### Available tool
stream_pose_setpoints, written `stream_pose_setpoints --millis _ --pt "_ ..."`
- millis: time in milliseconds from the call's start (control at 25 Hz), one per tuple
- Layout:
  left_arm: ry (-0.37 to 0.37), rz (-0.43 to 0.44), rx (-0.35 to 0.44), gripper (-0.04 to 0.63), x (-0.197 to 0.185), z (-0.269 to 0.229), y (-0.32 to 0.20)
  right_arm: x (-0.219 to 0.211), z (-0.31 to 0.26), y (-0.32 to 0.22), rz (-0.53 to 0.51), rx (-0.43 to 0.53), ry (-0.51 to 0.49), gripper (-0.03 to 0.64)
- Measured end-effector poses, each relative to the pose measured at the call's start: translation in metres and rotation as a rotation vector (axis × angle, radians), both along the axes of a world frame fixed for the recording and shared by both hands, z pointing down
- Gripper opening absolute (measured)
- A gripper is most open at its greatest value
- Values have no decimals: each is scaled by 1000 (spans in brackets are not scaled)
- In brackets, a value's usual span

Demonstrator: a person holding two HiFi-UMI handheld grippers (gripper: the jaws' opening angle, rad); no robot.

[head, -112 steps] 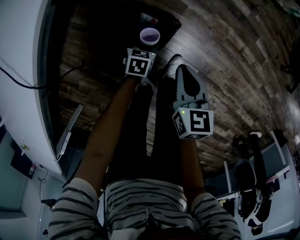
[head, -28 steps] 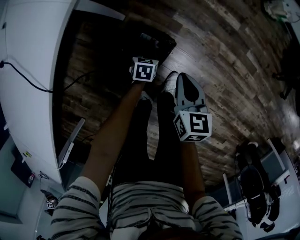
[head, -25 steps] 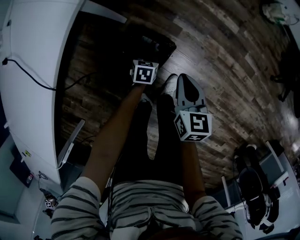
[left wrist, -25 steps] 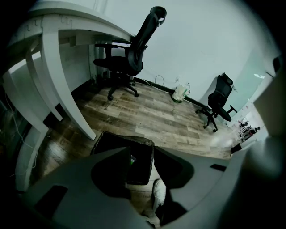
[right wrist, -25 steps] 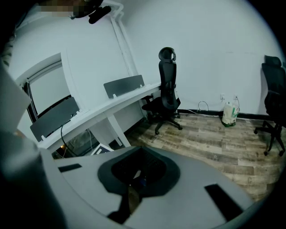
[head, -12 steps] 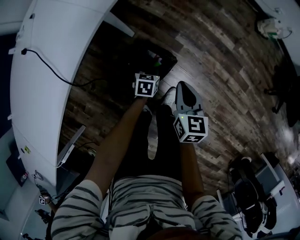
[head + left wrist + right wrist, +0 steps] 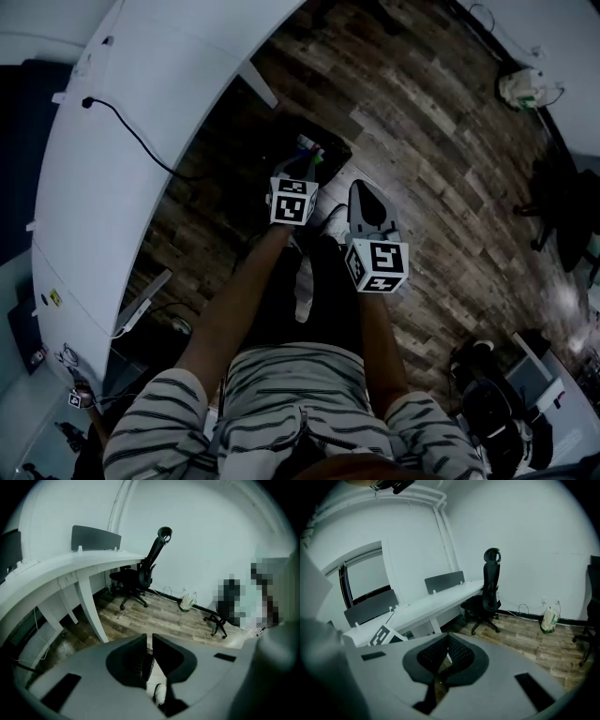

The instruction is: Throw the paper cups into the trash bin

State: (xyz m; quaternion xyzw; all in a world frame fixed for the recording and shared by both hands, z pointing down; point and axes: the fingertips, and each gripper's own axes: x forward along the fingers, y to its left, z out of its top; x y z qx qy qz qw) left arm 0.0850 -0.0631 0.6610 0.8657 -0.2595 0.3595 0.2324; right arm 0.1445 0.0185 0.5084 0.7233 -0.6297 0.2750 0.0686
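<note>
Trash bin point(image 7: 336, 159), indistinct litter point(image 7: 309, 146) inside

Office, as far as I can tell from my end. A long white desk point(image 7: 141, 112) curves along one side of the rm, w/ dark divider panels point(image 7: 444, 581) standing on its back edge and a black cable point(image 7: 131, 131) trailing across the top. A black swivel chair point(image 7: 490, 592) w/ high back & headrest sits at the desk's far end. A 2nd chair base on castors point(image 7: 218, 620) stands near the other wall. The floor point(image 7: 441, 141) is wood-look planks and the walls point(image 7: 525, 536) are plain white, w/ a cord along the skirting. A plastic bag point(image 7: 551, 617) sits on the floor by the wall. I see more desk gear, too dark to ID, at the lower right of the head view.
</note>
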Motion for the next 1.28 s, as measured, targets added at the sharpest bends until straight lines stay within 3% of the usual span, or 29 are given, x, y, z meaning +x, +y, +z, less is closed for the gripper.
stream_pose_setpoints --millis 560,1000,1280 --pt "173 -103 130 23 -25 -146 -6 -24 -83 -3 -59 79 39 9" --pt "283 -96 269 23 -36 -249 1 -35 -149 -8 -103 174 74 9" --pt "333 -106 315 23 -56 -293 5 -50 -180 -12 -129 221 79 9"
